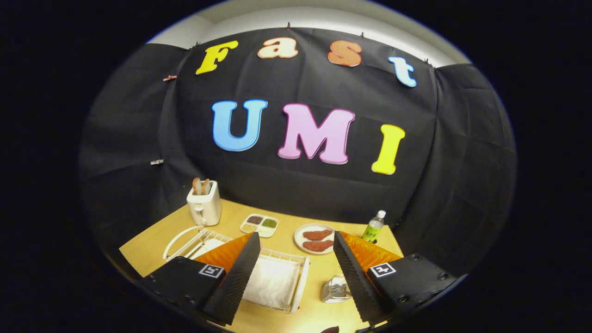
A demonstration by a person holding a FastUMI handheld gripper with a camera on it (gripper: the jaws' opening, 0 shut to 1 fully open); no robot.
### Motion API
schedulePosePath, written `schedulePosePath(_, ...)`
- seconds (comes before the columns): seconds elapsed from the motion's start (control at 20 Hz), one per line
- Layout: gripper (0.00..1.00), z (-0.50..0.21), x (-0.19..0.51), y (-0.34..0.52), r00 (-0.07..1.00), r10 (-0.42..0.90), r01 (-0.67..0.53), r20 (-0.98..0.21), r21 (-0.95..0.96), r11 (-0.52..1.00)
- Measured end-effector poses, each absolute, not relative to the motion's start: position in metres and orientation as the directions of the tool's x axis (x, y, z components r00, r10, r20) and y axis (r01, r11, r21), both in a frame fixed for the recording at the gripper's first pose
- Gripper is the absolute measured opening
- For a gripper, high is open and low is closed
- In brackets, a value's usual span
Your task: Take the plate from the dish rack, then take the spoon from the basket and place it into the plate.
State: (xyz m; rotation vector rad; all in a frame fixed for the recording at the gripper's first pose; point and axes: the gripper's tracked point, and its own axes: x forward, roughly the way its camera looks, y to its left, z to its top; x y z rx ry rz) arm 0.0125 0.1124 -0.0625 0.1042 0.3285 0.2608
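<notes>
White wire dish rack (277,277) sits on the wooden table (286,226) below the gripper (294,273) — fingers spread wide, holding nothing — with a clear glass basket (334,289) beside it.

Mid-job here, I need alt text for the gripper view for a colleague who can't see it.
The hand-held gripper hangs open and empty above a wooden table, its fingers spread over a white dish rack. A small clear basket sits between the fingers; beyond them are a plate of meat, a sectioned tray, a toaster and a bottle.

No legible txt; spread gripper (296,235) bears markers (211,270).
</notes>
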Motion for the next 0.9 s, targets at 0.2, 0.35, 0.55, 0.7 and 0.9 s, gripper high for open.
schedulePosePath(0.2, 0.98, -0.097, 0.023, 0.16, 0.811, 0.359, -0.231, -0.462, 0.312, 0.922)
schedulePosePath(0.35, 0.96, -0.132, 0.043, 0.182, 0.753, 0.361, -0.168, -0.55, 0.369, 0.914)
schedulePosePath(0.55, 0.89, -0.178, 0.059, 0.21, 0.672, 0.329, -0.087, -0.664, 0.37, 0.925)
schedulePosePath(0.7, 0.86, -0.206, 0.07, 0.224, 0.641, 0.268, -0.04, -0.719, 0.317, 0.948)
schedulePosePath(0.9, 0.64, -0.238, 0.069, 0.242, 0.568, 0.23, 0.009, -0.79, 0.286, 0.958)
